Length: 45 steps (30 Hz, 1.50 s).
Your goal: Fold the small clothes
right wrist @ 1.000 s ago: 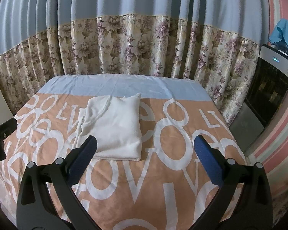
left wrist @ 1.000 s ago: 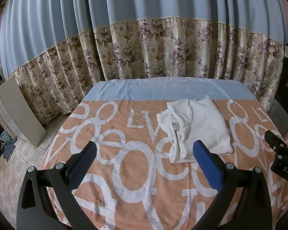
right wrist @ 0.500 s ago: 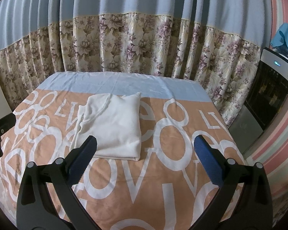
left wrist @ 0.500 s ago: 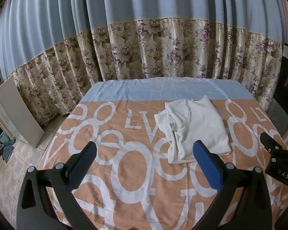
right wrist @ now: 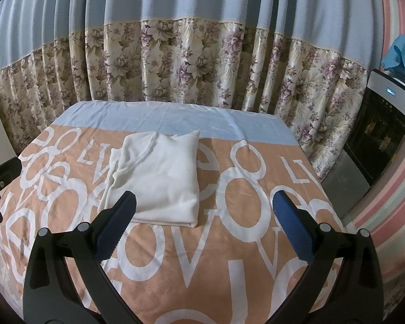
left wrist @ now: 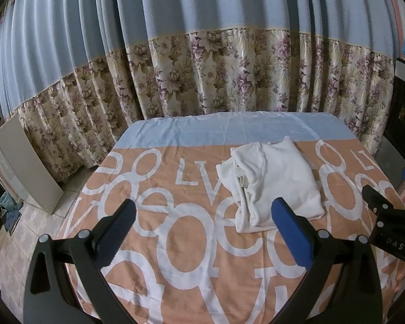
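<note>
A white garment (left wrist: pixel 272 183) lies folded into a rough rectangle on the table, right of centre in the left wrist view and left of centre in the right wrist view (right wrist: pixel 159 178). My left gripper (left wrist: pixel 202 232) is open and empty, held above the table in front of the garment. My right gripper (right wrist: pixel 202 229) is open and empty, also in front of the garment and apart from it. The right gripper's body shows at the right edge of the left wrist view (left wrist: pixel 388 226).
The table wears an orange cloth with white letters (left wrist: pixel 186 243) and a light blue far band (right wrist: pixel 159 116). Floral and blue curtains (left wrist: pixel 229 81) hang behind. A black appliance (right wrist: pixel 378 129) stands at the right, a white board (left wrist: pixel 27 167) at the left over tiled floor.
Both grippers have drawn back and up a little from the folded garment, which now sits slightly farther away. The garment has not moved on the table.
</note>
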Available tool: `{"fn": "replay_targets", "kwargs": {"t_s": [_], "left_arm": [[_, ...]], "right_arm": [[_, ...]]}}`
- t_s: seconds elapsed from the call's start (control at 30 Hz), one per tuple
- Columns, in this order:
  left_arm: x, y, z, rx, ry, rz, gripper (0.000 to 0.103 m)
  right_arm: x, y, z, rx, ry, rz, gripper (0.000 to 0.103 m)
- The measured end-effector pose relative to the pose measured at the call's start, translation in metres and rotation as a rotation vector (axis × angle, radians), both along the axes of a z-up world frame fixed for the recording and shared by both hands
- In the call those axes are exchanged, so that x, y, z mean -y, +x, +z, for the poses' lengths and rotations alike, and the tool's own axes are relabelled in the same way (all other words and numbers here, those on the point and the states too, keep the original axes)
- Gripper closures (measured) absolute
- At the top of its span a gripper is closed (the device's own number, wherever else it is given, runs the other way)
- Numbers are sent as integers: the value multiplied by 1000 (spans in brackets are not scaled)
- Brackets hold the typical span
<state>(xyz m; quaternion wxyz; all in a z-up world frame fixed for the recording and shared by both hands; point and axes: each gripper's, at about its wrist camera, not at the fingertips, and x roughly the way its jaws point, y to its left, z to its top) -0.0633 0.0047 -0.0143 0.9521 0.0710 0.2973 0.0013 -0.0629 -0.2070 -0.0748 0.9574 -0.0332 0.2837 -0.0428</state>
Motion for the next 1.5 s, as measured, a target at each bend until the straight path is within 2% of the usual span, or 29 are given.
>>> {"fn": "replay_targets", "kwargs": {"t_s": [1.5], "left_arm": [[-1,-5,1,-6,2,-17,2]], "right_arm": [[10,3,0,-6,-2,2,3]]}}
